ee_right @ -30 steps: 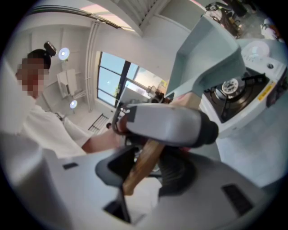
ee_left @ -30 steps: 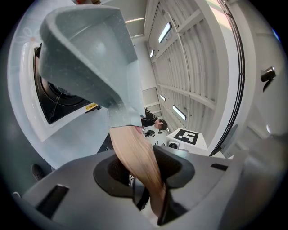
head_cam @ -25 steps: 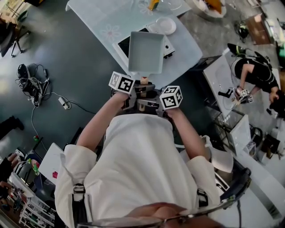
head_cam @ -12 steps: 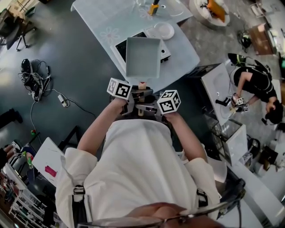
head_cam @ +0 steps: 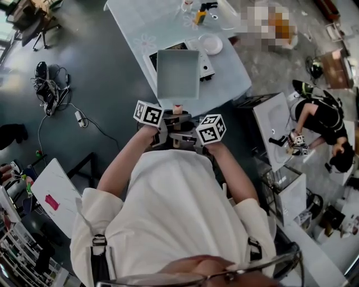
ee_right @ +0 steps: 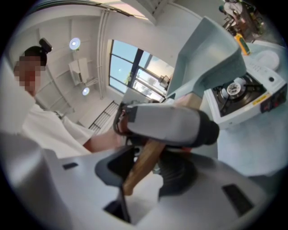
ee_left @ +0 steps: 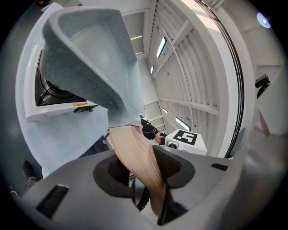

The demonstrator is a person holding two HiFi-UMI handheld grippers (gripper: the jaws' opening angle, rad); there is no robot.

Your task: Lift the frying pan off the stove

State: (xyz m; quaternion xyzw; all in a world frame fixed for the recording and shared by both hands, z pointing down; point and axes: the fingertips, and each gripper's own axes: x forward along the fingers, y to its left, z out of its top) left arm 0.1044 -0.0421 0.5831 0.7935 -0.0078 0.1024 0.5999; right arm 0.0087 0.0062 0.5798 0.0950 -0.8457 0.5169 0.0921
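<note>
A square grey-blue frying pan (head_cam: 178, 73) with a light wooden handle (head_cam: 179, 107) hangs in the air over the white stove (head_cam: 206, 65) on the pale table (head_cam: 134, 25). My left gripper (head_cam: 168, 119) and right gripper (head_cam: 188, 130) meet on that handle, each shut on it. In the left gripper view the handle (ee_left: 137, 155) runs down between the dark pads (ee_left: 173, 168), and the pan (ee_left: 90, 54) tilts above the stove (ee_left: 51, 101). In the right gripper view the handle (ee_right: 143, 166) crosses the jaws, with the left gripper (ee_right: 166, 126) laid across it and the pan (ee_right: 209, 56) above the burner (ee_right: 234, 90).
A white plate (head_cam: 211, 44) lies behind the stove, with small bottles (head_cam: 199, 11) farther back. Cables (head_cam: 50, 84) trail on the dark floor at left. A person (head_cam: 322, 109) works at a white bench at right. A white desk (head_cam: 53, 196) stands at lower left.
The pan, held by both grippers, has come slightly toward me and away from the stove, whose far edge now shows. My head view has shifted, so the table sits farther right.
</note>
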